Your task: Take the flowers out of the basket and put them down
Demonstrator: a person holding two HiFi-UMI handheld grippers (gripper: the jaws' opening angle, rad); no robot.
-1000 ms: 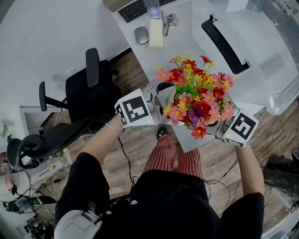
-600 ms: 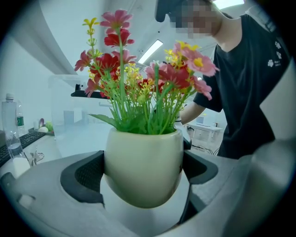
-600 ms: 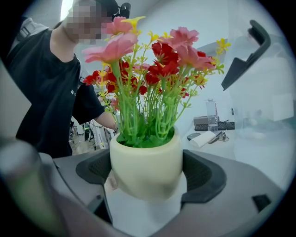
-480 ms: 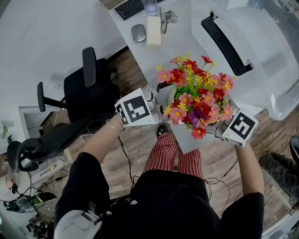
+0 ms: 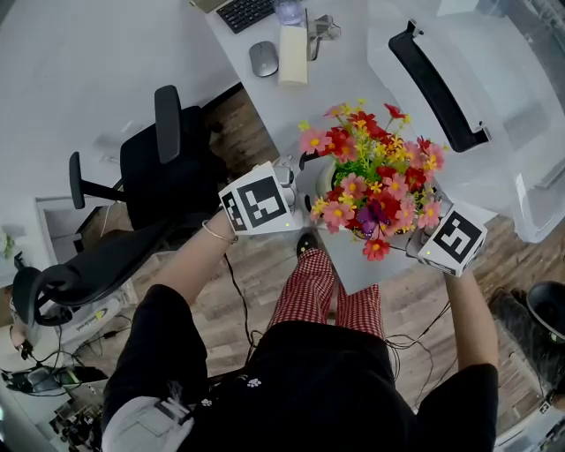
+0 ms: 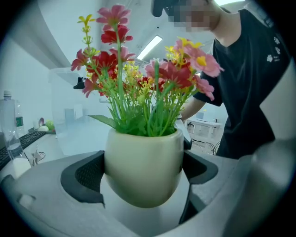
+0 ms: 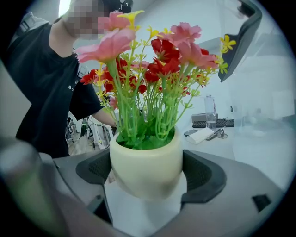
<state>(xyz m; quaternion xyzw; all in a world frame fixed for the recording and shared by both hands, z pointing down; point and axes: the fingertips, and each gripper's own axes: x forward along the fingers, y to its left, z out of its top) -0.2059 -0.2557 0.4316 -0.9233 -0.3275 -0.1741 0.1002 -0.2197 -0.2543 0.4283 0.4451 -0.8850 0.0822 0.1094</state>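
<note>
A cream pot [image 5: 320, 182] holds a bunch of red, pink and yellow flowers [image 5: 378, 181] over the near corner of the white table [image 5: 353, 97]. My left gripper [image 5: 296, 190] is shut on the pot's left side, and my right gripper [image 5: 410, 234] is shut on the opposite side. In the left gripper view the pot [image 6: 143, 166] fills the gap between the dark pads [image 6: 85, 176], with the flowers [image 6: 138, 78] rising above it. The right gripper view shows the same pot [image 7: 147, 169] clamped, flowers [image 7: 152, 69] above. I cannot tell whether the pot's base touches the table. No basket is visible.
A clear plastic bin with a black handle [image 5: 433, 84] stands on the table behind the flowers. A mouse [image 5: 263, 59], a white box [image 5: 292, 55] and a keyboard [image 5: 243, 11] lie at the far end. A black office chair [image 5: 168, 168] stands to the left on the wood floor.
The pot and both grippers have shifted slightly, together. Both grips stay the same.
</note>
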